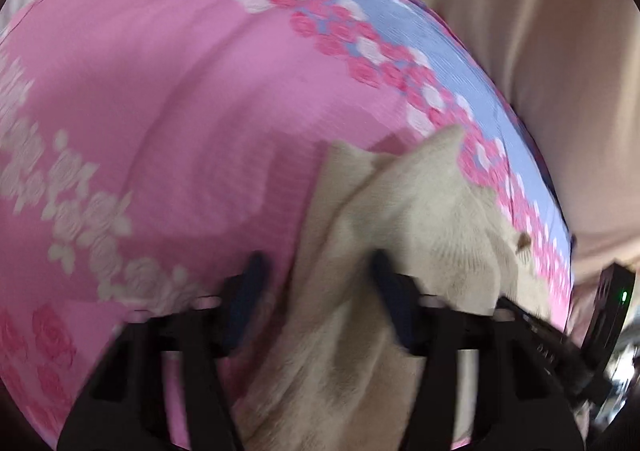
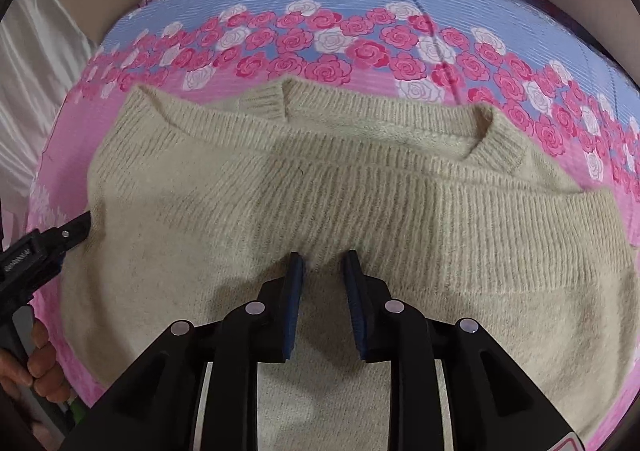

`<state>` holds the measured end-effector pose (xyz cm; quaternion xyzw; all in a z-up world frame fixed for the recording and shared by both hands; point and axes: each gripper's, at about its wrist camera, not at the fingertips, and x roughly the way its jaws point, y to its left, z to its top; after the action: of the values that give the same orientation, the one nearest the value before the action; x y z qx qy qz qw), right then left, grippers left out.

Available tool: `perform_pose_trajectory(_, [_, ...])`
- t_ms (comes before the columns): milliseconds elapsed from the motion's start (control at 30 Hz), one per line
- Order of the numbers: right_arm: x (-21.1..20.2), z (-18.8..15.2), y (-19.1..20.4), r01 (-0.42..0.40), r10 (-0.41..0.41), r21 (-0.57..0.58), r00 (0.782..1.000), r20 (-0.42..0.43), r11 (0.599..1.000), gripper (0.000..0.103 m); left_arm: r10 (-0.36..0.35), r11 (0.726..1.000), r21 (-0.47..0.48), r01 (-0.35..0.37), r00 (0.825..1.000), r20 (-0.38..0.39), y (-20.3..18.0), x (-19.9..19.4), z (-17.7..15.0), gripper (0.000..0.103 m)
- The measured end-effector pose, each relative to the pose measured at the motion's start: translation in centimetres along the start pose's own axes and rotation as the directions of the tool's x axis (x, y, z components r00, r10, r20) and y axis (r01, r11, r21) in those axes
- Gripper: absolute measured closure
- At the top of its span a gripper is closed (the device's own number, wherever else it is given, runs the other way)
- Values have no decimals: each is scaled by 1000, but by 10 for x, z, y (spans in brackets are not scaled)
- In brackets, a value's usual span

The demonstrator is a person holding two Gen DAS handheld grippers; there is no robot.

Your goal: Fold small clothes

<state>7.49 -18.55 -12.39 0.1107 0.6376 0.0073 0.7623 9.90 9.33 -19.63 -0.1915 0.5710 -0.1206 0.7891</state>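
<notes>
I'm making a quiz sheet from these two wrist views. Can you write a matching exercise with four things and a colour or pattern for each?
Things
1. sweater
2. bedsheet
3. gripper pads
4. curtain

Colours or patterns
A. dark blue
B. pink and light blue with printed roses
C. plain beige, hanging in folds
D. cream ribbed knit

Pairs: 1-D, 2-B, 3-A, 4-C

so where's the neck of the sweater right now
In the right wrist view the ribbed neck sits at the sweater's far edge, upper right of the right hand-held gripper, just below the band of roses on the bedsheet.
</notes>
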Motion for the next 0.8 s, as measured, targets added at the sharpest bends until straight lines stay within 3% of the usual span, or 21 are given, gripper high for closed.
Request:
perform_pose_trajectory(100, [1,0,1,-7,7,-4,1000,-2,1000,79,-80,993,-89,77,996,-30,8,-2,6,89])
perform_pose_trajectory(167, [2,0,0,-8,8,-14,1000,-1,1000,79,-207,965,-171,201,978,-16,10,-16,6,89])
perform_pose_trajectory(200, [1,-1,-3,-9,9,-17,1000,-1,1000,79,-230,959,-170,225,973,-11,5,-22,6,89])
perform_pose_trajectory(333, [2,0,-5,-25,25,-22,1000,-1,999,79,-331,942,-61,331,944,8,-52,-56,0,89])
perform_pose_trajectory(533, [3,3,-12,-77,77,-15,997,-5,997,78,-411,911,30,412,911,-45,-127,-65,-13,89])
perform_pose_trajectory(667, [-9,1,-39,-210,210,71,978,10,975,78,-432,895,78,439,897,-91,-174,-63,-27,89])
perform_pose_trajectory(800, [-45,-21,-95,-300,281,193,952,124,934,74,-440,877,149,457,888,-134,-232,-60,-46,89])
